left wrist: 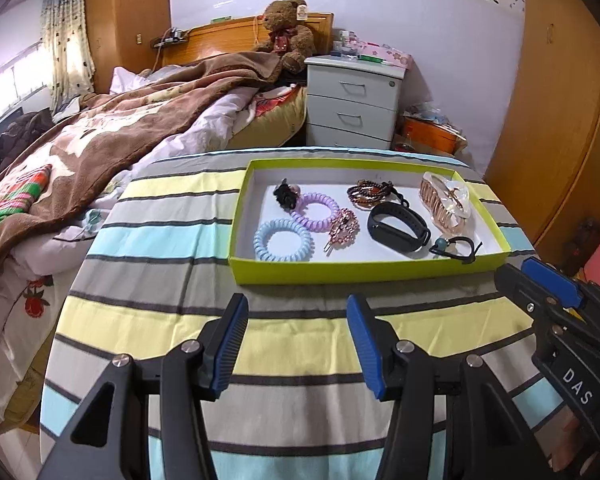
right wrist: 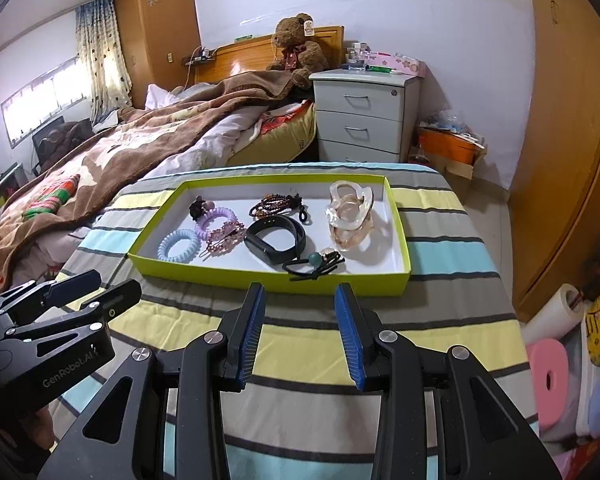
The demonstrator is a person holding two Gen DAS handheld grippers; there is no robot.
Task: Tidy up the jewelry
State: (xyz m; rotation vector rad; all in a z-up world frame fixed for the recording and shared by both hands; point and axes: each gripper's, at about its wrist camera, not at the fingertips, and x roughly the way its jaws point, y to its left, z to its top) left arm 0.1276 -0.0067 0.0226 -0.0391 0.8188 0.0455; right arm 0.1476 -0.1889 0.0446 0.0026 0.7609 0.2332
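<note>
- Bedroom clutter frames a desk (left wrist: 300, 344) under a striped cloth, pushed against a bed (left wrist: 100, 140) with a brown blanket; the cloth gives small pieces a soft, non-slip bed to work on.
- Nearest, the left hand-held gripper (left wrist: 298, 344) hovers over bare cloth on the near side of the tray, jaws apart with nothing between them. That looks like a pose kept ready for a pick rather than a grip.
- To its right, the right hand-held gripper (right wrist: 300, 332) hangs the same way, jaws parted a little narrower and empty, aimed at the tray's near wall.
- Just beyond both sits the green tray (left wrist: 360, 270), shallow and white inside, so every piece stays visible and reachable from above.
- Inside, near left: a blue coil hair tie (left wrist: 282, 240), a purple coil hair tie (left wrist: 316, 208) and a pink rhinestone clip (left wrist: 342, 226), overlapping one another.
- Middle: a black wristband (left wrist: 398, 230), with a beaded bracelet (left wrist: 366, 192) farther back.
- Near right: a black elastic with a teal bead (right wrist: 314, 260), close to the near wall. Right end: a clear claw clip (right wrist: 352, 216).
- Everything seems already gathered in the tray; the overlapping left cluster is probably what needs separating.
</note>
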